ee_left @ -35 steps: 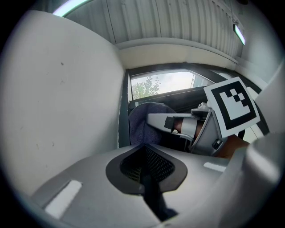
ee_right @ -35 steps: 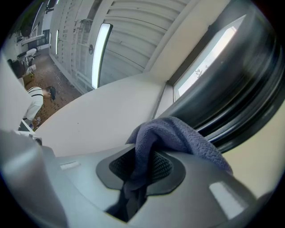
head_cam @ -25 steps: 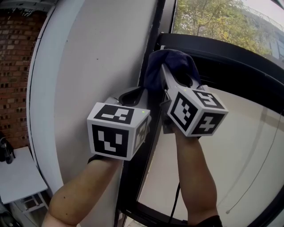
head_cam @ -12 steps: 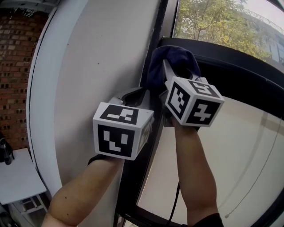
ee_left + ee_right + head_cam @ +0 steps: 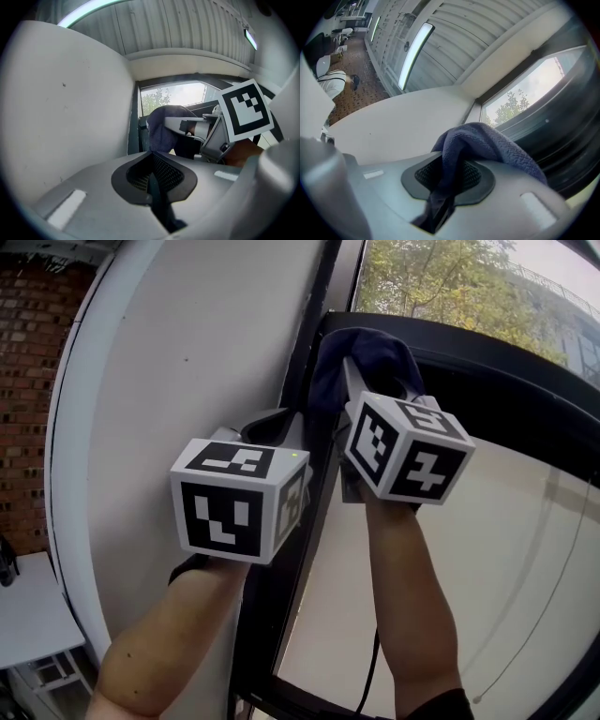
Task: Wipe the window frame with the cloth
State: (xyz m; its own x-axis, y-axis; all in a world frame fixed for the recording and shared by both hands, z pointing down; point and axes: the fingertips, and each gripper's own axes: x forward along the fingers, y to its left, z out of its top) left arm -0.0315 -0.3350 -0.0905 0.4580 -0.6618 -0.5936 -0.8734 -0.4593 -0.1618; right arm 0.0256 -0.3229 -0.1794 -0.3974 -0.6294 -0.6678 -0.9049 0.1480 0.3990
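Right gripper view: cloth [image 5: 487, 145] between jaws

Head view sits close behind, facing window frame [image 5: 267, 615]. Both gripper views look up along it, sharing cloth [image 5: 487, 143].

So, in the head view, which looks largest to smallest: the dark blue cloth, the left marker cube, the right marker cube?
Largest: left marker cube, probably just nearer the camera.
Next: right marker cube, nearly alike in size.
Smallest: dark blue cloth, partly hidden.
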